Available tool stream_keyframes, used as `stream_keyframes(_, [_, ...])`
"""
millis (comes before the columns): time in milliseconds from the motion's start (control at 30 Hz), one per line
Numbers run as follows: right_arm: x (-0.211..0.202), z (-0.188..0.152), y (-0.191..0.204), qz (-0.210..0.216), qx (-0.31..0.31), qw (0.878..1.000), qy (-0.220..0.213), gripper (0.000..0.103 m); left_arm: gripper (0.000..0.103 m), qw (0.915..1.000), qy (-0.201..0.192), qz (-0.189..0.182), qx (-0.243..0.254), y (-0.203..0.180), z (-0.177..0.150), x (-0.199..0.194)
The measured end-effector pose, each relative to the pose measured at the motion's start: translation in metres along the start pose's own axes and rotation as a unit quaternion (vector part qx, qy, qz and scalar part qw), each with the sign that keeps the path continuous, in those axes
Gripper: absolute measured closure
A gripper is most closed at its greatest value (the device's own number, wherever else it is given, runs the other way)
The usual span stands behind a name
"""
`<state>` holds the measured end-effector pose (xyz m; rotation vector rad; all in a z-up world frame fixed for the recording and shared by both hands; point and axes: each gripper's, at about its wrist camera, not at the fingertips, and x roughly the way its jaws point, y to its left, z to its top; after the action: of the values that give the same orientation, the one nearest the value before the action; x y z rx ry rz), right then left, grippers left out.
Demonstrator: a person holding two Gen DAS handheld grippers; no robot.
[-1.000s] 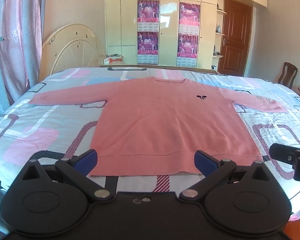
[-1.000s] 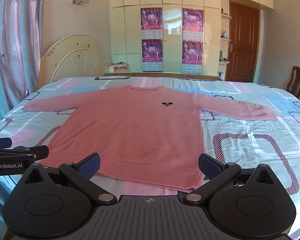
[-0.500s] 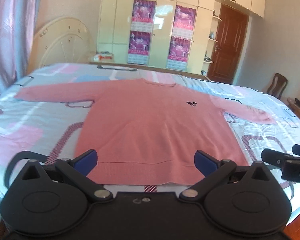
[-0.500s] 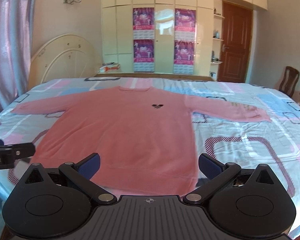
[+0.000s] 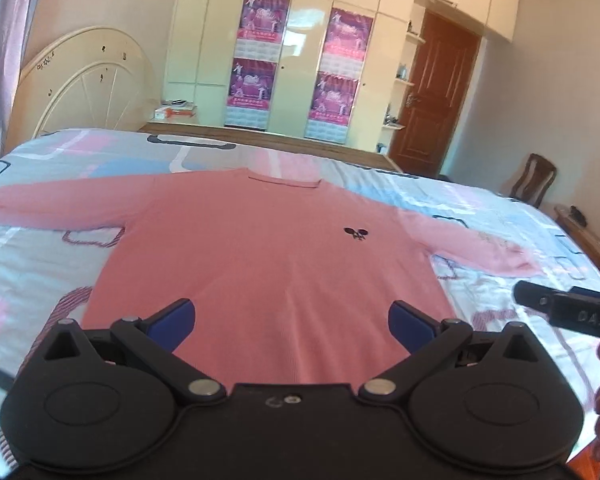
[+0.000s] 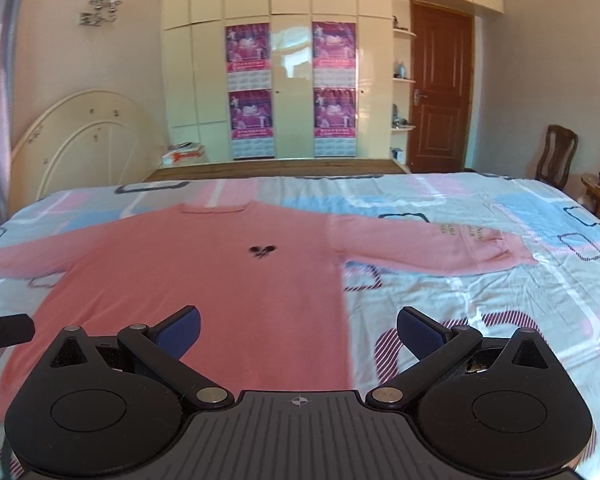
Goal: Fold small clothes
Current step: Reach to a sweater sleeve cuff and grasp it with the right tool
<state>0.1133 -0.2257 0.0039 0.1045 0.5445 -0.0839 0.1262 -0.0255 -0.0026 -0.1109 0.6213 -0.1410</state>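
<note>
A pink long-sleeved sweater [image 5: 268, 252] lies flat, front up, on the bed, with both sleeves spread out and a small dark logo on the chest. It also shows in the right wrist view [image 6: 204, 280]. My left gripper [image 5: 291, 326] is open and empty, hovering over the sweater's lower body. My right gripper [image 6: 298, 334] is open and empty over the sweater's lower right side edge. The hem is hidden behind both grippers. The right gripper's finger shows at the right edge of the left wrist view [image 5: 568, 312].
The bed has a patterned pink, blue and grey sheet [image 6: 480, 292]. A cream headboard [image 5: 80, 92] leans at the far left. A wardrobe with posters [image 6: 292, 88], a brown door [image 6: 440, 92] and a wooden chair [image 6: 556, 156] stand beyond the bed.
Both grippers have moved forward over the sweater, so the hem has passed out of sight beneath them. Both stay open. The sweater has not moved.
</note>
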Motion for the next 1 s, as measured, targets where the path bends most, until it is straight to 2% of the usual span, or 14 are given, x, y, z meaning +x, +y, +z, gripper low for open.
stream_keyframes(100, [0.024,0.013,-0.022,-0.009,0.008,1.0,-0.009,0.0,0.001,0.9996,-0.003,0.014,0.023,-0.015,0.01,0.031])
stream_keyframes(167, [0.039,0.022,-0.04,-0.017,0.017,1.0,-0.018,0.0,0.007,0.9991,-0.002,0.012,0.041,-0.023,0.016,0.051])
stream_keyframes(367, [0.085,0.044,-0.111,-0.051,0.056,0.997,-0.022,0.0,0.006,0.9985,-0.029,0.044,0.019,-0.038,0.032,0.099])
stream_keyframes(533, [0.126,0.052,-0.179,-0.089,0.105,0.99,-0.013,0.001,0.006,0.9991,-0.011,0.033,0.024,-0.056,0.042,0.135])
stream_keyframes(633, [0.145,0.052,-0.213,-0.108,0.123,0.986,-0.01,0.001,0.007,0.9992,0.021,0.025,0.023,-0.062,0.044,0.155])
stream_keyframes(667, [0.153,0.052,-0.222,-0.116,0.127,0.985,-0.008,0.003,0.008,0.9988,0.033,0.027,0.025,-0.064,0.044,0.161])
stream_keyframes(700, [0.16,0.052,-0.233,-0.123,0.131,0.984,-0.007,0.017,0.008,0.9984,0.04,0.029,0.028,-0.065,0.043,0.167])
stream_keyframes(733, [0.167,0.052,-0.244,-0.126,0.138,0.982,-0.003,0.023,0.008,0.9979,0.045,0.032,0.033,-0.066,0.043,0.172])
stream_keyframes(867, [0.194,0.044,-0.285,-0.15,0.182,0.972,0.011,0.028,0.008,0.9952,0.065,0.05,0.052,-0.068,0.038,0.184])
stream_keyframes(900, [0.199,0.042,-0.296,-0.155,0.194,0.969,0.012,0.036,0.007,0.9946,0.069,0.054,0.055,-0.067,0.037,0.186])
stream_keyframes(1000, [0.216,0.034,-0.328,-0.16,0.235,0.958,0.025,0.046,0.007,0.9932,0.073,0.064,0.064,-0.065,0.038,0.189])
